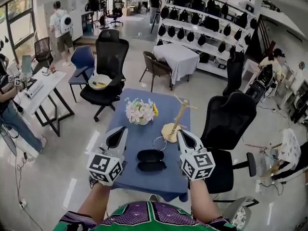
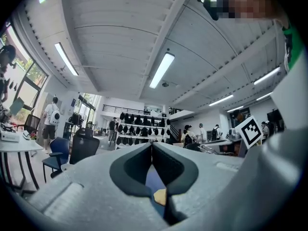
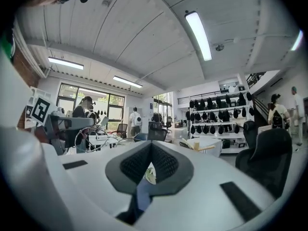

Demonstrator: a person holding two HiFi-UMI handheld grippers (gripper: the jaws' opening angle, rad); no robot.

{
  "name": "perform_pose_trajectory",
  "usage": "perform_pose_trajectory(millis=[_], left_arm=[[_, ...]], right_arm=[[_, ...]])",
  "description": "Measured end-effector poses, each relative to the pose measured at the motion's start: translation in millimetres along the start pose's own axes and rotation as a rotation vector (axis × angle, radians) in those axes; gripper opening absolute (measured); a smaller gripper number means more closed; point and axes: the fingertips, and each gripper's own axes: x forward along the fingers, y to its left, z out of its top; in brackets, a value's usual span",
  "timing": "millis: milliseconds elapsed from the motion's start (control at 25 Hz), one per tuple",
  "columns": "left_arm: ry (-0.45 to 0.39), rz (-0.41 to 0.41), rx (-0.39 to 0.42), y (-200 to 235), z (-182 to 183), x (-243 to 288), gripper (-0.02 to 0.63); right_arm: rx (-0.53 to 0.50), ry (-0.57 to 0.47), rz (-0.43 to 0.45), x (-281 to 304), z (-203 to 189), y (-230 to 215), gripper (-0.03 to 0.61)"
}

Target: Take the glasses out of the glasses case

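A black glasses case (image 1: 151, 160) lies on the blue table (image 1: 129, 176), showing as two dark oval halves side by side; I cannot make out glasses in it. My left gripper (image 1: 118, 133) hovers left of the case and my right gripper (image 1: 184, 135) right of it, both held above the table and pointing away from me. In the left gripper view the left gripper (image 2: 152, 146) has its jaws together with nothing between them. The right gripper (image 3: 150, 145) looks the same in its own view. The case does not appear in either gripper view.
A flower bouquet (image 1: 140, 111) stands at the table's far side, with a wooden stand (image 1: 173, 126) to its right and a thin ring (image 1: 159, 143) just behind the case. A black office chair (image 1: 226, 125) is close on the right. Another chair (image 1: 109, 66) stands beyond the table.
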Motion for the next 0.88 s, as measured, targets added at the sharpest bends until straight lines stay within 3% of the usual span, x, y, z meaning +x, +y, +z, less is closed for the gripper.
perform_pose_trajectory(millis=[880], left_arm=[[0.006,0.005,-0.007,1,-2,-13,0.017]], right_arm=[[-0.022,-0.014,-0.046,-15,7,-1,0.000]])
